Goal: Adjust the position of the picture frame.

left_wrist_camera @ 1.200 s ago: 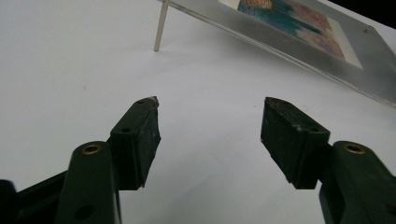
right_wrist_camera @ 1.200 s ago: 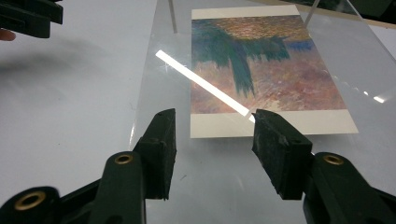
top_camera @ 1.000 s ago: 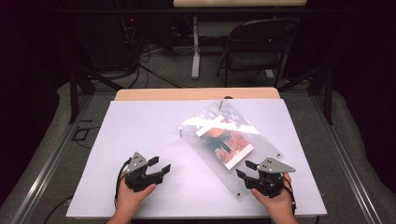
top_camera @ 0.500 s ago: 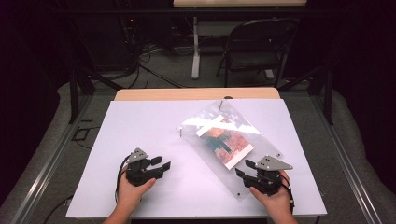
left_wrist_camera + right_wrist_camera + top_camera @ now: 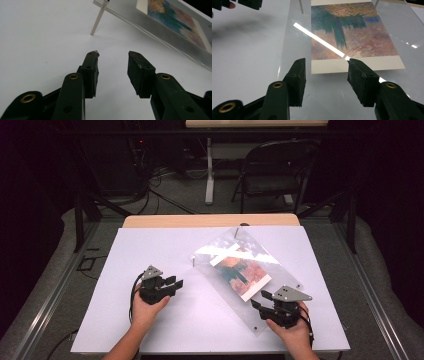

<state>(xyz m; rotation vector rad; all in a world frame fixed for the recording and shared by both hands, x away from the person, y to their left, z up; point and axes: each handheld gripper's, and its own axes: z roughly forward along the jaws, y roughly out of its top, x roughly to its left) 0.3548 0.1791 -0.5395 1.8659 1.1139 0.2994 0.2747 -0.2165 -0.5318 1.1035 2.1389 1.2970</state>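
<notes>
A clear acrylic frame (image 5: 260,292) lies tilted on the white table (image 5: 165,247), raised on thin metal standoff pins (image 5: 97,20). Inside it is a painted print (image 5: 243,271) in blue, green and pink (image 5: 352,37). My left gripper (image 5: 174,282) is open over bare table, left of the frame's edge (image 5: 160,37), with nothing between its jaws. At the frame's near corner my right gripper (image 5: 259,300) is open, jaws spread above the clear panel (image 5: 327,95) just short of the print's white border. The left gripper's jaws appear far off at top left of the right gripper view (image 5: 239,3).
The table's wooden far edge (image 5: 210,220) borders dark floor with cables. A folding chair (image 5: 272,167) and a table leg (image 5: 209,170) stand beyond. Open white surface lies between the two hands and on the table's left side.
My left gripper has shifted slightly right and forward toward the frame. The right gripper has stayed by the frame's near corner, barely moving. The frame has not moved.
</notes>
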